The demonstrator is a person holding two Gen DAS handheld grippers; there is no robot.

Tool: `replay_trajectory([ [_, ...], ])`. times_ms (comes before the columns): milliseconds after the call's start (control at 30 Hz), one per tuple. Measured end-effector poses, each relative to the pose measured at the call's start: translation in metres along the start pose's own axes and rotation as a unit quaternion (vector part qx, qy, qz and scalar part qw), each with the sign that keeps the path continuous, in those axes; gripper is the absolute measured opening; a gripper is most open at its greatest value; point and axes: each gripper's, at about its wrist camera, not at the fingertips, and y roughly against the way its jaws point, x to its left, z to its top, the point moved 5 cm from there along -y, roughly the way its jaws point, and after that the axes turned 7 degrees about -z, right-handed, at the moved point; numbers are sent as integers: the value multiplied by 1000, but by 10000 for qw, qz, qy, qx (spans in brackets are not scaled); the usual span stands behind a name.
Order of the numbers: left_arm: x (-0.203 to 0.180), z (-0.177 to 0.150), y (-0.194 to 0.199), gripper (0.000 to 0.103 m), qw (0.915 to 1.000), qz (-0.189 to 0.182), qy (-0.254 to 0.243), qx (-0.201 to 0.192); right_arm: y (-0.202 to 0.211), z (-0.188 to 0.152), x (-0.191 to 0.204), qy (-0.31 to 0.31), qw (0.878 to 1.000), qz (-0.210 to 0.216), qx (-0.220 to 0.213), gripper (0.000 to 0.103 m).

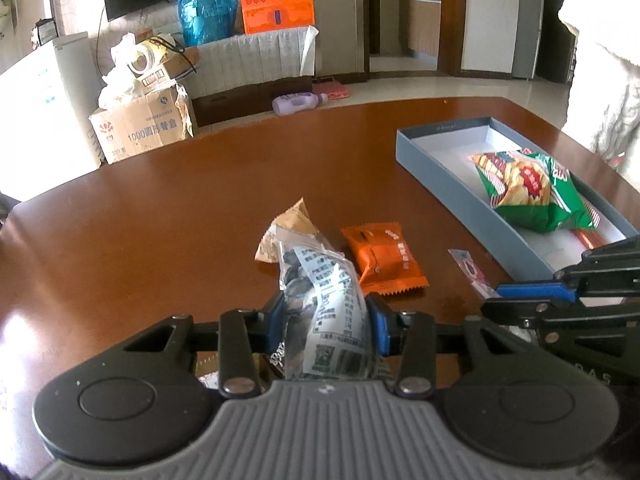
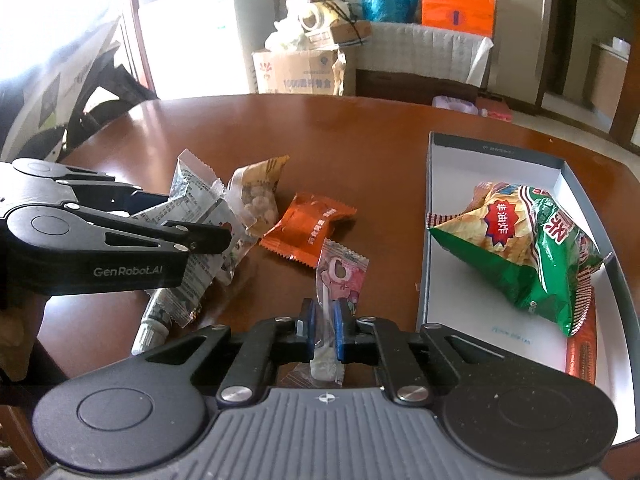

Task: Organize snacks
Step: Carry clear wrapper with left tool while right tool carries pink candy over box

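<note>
Left tongs (image 1: pixel 326 320) clamp a clear printed-label snack bag (image 1: pixel 328 316); right tongs (image 2: pixel 323 330) pinch a pink candy wrapper (image 2: pixel 340 276) (both left of the grey open box (image 2: pixel 430 220)).

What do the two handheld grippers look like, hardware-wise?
Both match: the left gripper and right gripper have black linkage arms with silver pivot pins, blue finger pads, round black side housings and a grey ribbed base. The right view shows white "GenRobot.AI" lettering on the left unit's body. No cables or sleeves are visible.
</note>
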Motion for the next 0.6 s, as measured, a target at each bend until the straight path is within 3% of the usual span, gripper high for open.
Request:
replay_trajectory([
  [600, -6, 8, 10, 39, 9998, -26, -95, -145, 29, 20, -14, -536, 9970, 120, -551, 12],
])
